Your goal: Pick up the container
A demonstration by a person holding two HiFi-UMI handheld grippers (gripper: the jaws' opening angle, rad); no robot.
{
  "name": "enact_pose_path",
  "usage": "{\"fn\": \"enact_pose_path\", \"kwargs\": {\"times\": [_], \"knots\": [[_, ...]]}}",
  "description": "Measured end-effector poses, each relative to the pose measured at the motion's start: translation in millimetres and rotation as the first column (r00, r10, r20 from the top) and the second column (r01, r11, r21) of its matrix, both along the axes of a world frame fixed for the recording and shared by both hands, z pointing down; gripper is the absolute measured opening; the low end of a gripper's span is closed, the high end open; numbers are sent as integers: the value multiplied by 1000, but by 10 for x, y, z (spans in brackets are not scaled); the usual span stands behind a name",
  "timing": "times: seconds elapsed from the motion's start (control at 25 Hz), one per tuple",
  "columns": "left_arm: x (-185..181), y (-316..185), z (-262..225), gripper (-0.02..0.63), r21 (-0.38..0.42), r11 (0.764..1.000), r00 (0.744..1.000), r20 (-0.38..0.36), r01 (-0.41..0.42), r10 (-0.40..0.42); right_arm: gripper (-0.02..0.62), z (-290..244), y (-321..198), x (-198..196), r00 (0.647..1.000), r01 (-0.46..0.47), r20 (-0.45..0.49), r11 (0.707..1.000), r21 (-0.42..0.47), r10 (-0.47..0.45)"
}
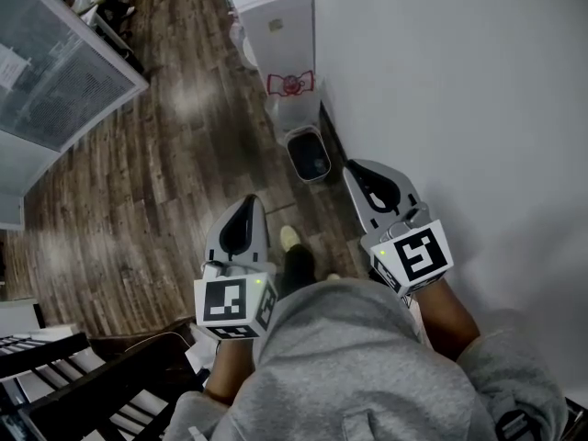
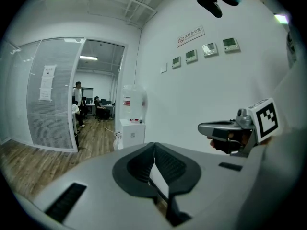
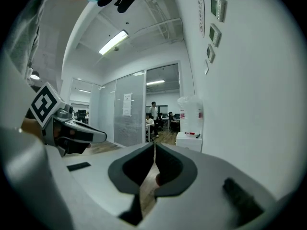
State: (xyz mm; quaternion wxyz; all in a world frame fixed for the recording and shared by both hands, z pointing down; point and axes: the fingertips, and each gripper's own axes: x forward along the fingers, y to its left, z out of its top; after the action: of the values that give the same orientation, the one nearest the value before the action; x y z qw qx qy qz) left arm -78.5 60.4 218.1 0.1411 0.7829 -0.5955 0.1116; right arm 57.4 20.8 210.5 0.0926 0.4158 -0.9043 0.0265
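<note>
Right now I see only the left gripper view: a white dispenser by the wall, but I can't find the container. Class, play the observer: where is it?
Observer: The head view shows a dark bin on the floor, at the foot of the dispenser.
Operator: Is the right gripper free to take it?
Observer: In the right gripper view the right gripper is shut, with nothing between its jaws.
Operator: Which gripper is nearer the bin?
Observer: In the head view the right one's tip lies closer to it than the left gripper; neither touches it.
</note>
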Motion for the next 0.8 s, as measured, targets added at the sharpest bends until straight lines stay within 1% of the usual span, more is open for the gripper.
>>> {"fn": "enact_pose_path", "kwargs": {"times": [0.4,0.56,0.8], "knots": [[-370,-580,123,15,-38,998,999,-20,-44,43,28,35,-473,-352,998,-41,-44,999,-18,40],[-541,-817,85,15,-27,998,998,-36,-51,50,28,8,-684,-519,996,-51,-67,999,-10,50],[-828,-1125,149,15,-31,999,998,-55,-45,44,28,15,-1013,-774,994,-52,-92,999,-1,52]]}}
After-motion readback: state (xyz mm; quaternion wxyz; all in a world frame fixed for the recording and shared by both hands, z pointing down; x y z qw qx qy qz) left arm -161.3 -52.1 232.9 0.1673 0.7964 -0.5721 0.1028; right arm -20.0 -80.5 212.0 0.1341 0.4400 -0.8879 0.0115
